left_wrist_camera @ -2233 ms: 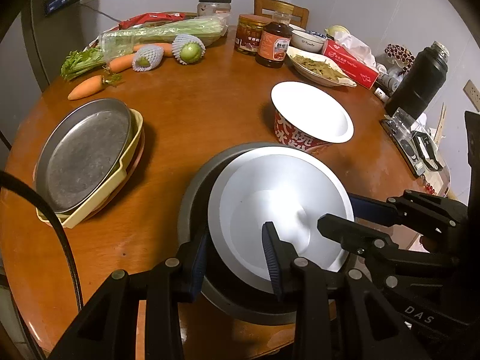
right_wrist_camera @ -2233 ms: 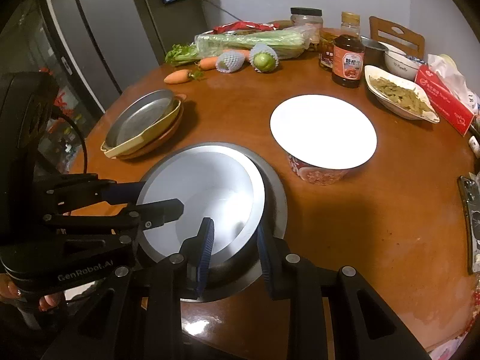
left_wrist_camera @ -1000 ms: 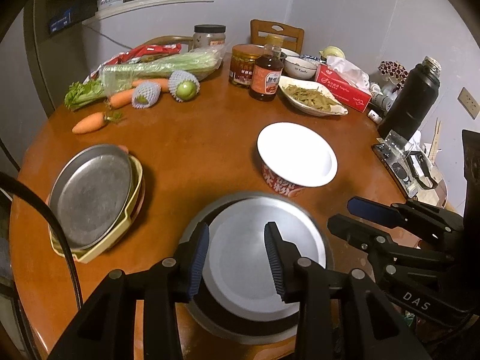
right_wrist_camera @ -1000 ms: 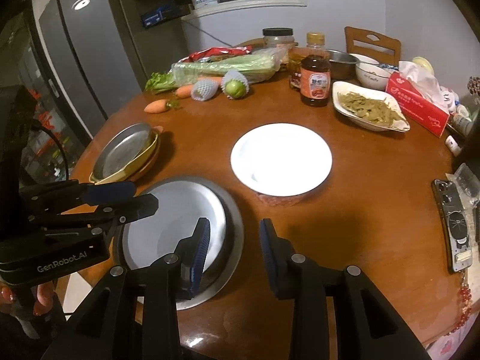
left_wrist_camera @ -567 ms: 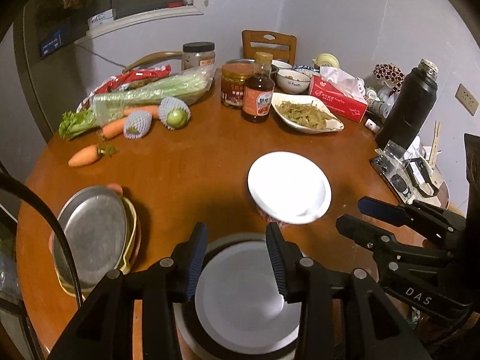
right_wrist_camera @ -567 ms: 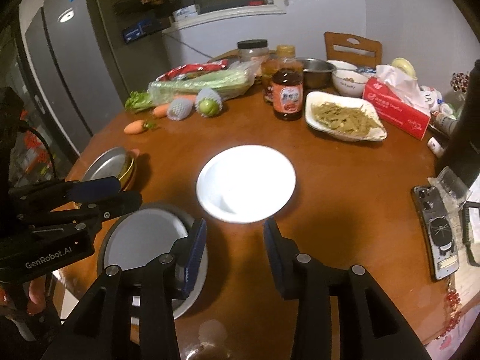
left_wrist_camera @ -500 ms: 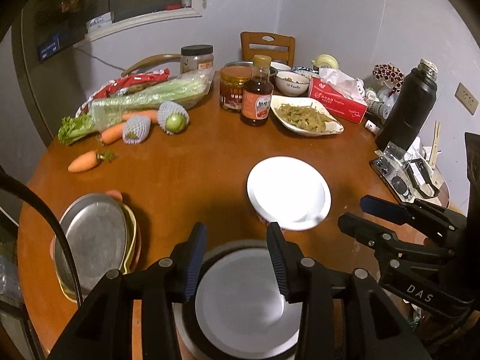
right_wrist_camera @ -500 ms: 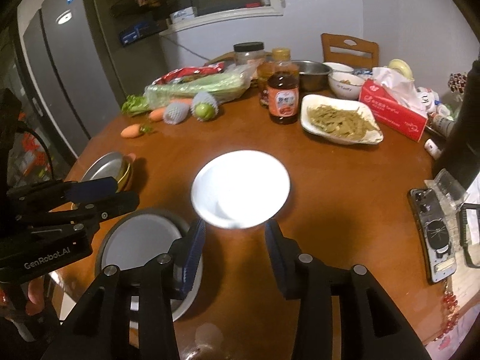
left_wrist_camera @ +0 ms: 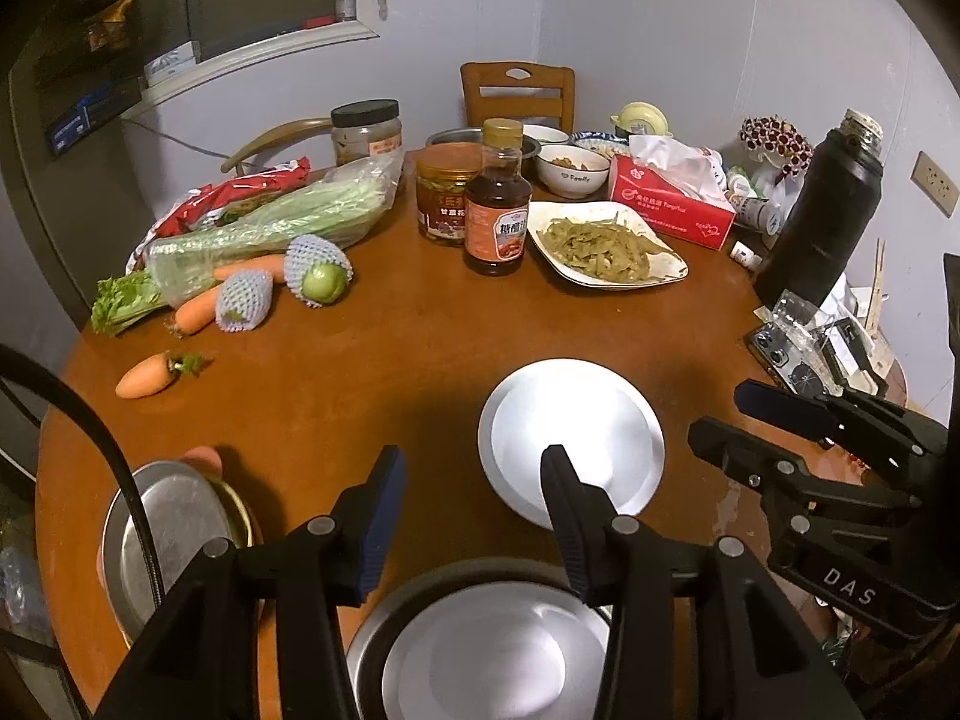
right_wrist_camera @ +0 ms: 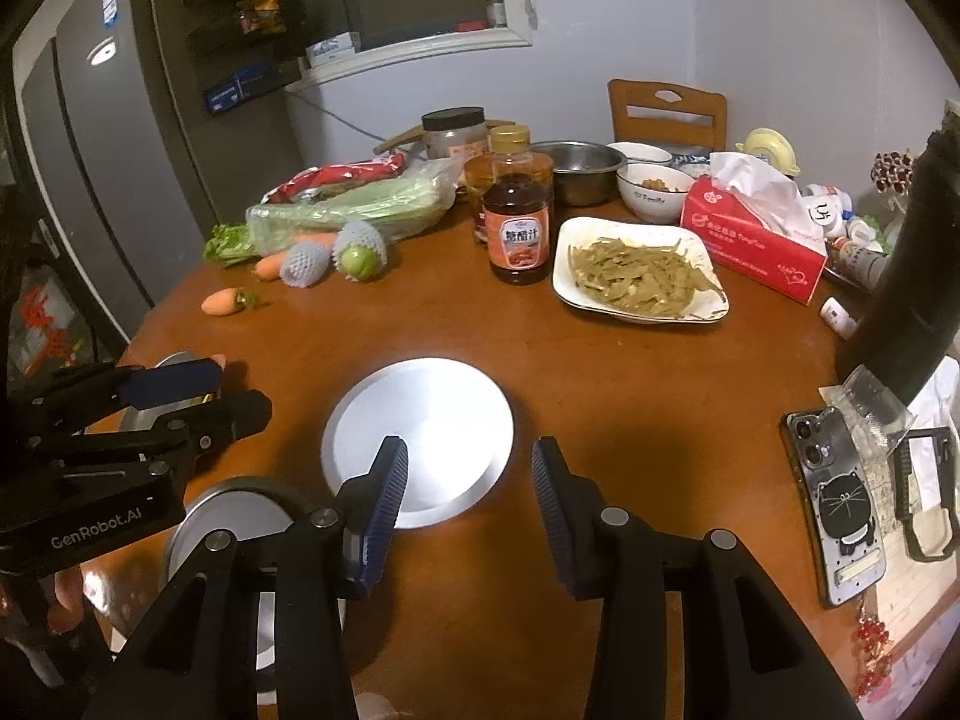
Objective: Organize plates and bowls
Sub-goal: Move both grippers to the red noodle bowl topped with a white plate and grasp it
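Observation:
A white bowl (left_wrist_camera: 570, 438) (right_wrist_camera: 420, 438) stands in the middle of the round wooden table (left_wrist_camera: 372, 372). Nearer to me, a white plate (left_wrist_camera: 492, 660) (right_wrist_camera: 234, 516) lies inside a dark grey pan (left_wrist_camera: 384, 618). A metal plate on a yellow dish (left_wrist_camera: 174, 528) sits at the left edge. My left gripper (left_wrist_camera: 471, 480) (right_wrist_camera: 237, 390) hovers above the pan's far rim, jaws opening, nothing between them. My right gripper (right_wrist_camera: 468, 462) (left_wrist_camera: 726, 414) hangs over the bowl's near right side, jaws also opening and empty.
At the back lie bagged celery (left_wrist_camera: 270, 222), carrots (left_wrist_camera: 144, 378) and netted fruit (left_wrist_camera: 318, 270). A sauce bottle (left_wrist_camera: 498, 210), a dish of green beans (left_wrist_camera: 606, 246), a tissue box (left_wrist_camera: 672, 198) and a black flask (left_wrist_camera: 822, 216) stand there too. A phone (right_wrist_camera: 840, 504) lies at the right edge.
Both grippers have let go of the white plate and dark pan, then drawn back and up. Their jaws have widened. The white bowl now sits just beyond the fingers.

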A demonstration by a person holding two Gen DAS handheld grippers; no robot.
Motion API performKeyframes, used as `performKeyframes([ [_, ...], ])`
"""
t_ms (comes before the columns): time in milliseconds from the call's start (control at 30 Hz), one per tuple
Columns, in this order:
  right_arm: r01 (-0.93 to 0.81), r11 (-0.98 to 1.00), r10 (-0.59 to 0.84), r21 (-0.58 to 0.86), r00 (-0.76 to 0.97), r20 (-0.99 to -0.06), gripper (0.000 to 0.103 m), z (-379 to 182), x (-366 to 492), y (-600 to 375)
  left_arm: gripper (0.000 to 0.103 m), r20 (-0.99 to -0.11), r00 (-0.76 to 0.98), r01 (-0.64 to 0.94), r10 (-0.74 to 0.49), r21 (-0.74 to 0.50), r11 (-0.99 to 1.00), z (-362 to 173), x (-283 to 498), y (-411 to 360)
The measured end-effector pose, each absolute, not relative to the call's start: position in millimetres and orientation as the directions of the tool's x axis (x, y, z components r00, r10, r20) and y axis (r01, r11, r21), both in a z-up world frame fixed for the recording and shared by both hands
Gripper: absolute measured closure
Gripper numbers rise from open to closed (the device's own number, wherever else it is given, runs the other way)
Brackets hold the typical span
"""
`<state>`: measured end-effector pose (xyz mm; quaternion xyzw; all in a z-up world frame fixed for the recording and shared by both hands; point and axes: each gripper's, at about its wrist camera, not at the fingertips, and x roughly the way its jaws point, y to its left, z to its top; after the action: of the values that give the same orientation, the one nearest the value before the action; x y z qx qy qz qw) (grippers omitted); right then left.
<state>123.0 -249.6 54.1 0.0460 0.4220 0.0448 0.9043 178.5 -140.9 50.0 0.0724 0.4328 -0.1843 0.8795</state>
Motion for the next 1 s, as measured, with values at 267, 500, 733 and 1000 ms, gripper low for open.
performKeyframes([
  [267,-0.02,0.992,0.112,0.126,0.612,-0.783,0.058,40,136,-257,0.056,-0.808,0.53,0.395,-0.259,-0.036,0.918,38,196,-151],
  [500,-0.014,0.991,0.113,0.13,0.588,-0.801,0.058,28,143,-258,0.056,-0.826,0.503,0.392,-0.255,-0.045,0.919,27,207,-156],
  [733,-0.015,0.99,0.125,0.141,0.563,-0.817,0.058,15,148,-255,0.056,-0.841,0.48,0.389,-0.25,-0.051,0.92,16,215,-159],
  [1000,-0.008,0.988,0.136,0.157,0.545,-0.828,0.058,5,153,-254,0.056,-0.858,0.455,0.392,-0.239,-0.049,0.919,3,222,-164],
])
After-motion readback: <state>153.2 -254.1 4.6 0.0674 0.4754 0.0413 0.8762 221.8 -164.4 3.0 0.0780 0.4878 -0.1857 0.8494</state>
